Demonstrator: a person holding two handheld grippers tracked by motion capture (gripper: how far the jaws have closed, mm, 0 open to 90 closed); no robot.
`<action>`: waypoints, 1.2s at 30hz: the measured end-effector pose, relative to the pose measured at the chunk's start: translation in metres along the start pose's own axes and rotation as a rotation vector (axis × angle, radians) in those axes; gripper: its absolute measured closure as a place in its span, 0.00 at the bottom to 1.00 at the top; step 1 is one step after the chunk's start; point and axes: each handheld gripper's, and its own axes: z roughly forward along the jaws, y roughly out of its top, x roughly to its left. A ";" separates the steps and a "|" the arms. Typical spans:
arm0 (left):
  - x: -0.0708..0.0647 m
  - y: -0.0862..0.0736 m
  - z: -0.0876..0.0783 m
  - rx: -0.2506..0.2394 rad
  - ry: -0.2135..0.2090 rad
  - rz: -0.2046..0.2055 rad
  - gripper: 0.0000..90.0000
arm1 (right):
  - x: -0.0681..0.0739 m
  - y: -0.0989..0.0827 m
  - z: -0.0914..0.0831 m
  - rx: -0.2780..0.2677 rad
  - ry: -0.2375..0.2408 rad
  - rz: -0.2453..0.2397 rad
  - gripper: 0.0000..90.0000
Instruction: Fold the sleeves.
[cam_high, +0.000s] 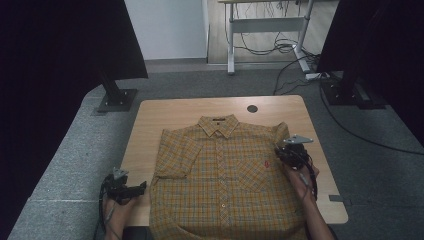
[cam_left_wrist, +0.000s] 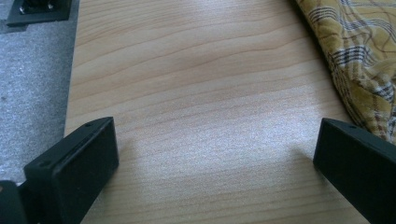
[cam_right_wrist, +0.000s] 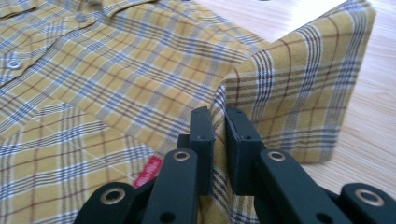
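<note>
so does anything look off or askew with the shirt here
Only the shirt's right sleeve: it is lifted off the table, pinched between the right gripper's shut jaws, while the other sleeve lies folded flat. The left gripper is open over bare wood. Nothing looks spilled or damaged.

You are working at a light wooden table (cam_high: 165, 111) standing on grey carpet. A yellow plaid shirt (cam_high: 220, 170) is lying face up on it, collar pointing away from you, hem hanging over the near edge. Beyond the collar, a round dark cable hole (cam_high: 252, 108) is showing.
</note>
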 end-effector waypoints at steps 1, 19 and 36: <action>0.000 0.000 0.000 0.000 0.000 0.000 0.00 | 0.003 0.001 0.002 0.003 0.005 -0.007 0.90; -0.001 0.001 0.001 0.000 -0.002 0.001 0.00 | 0.025 -0.009 0.039 0.115 0.146 -0.039 0.85; -0.001 0.001 0.001 0.000 -0.005 0.005 0.00 | 0.013 0.003 0.010 -0.017 0.136 0.003 0.53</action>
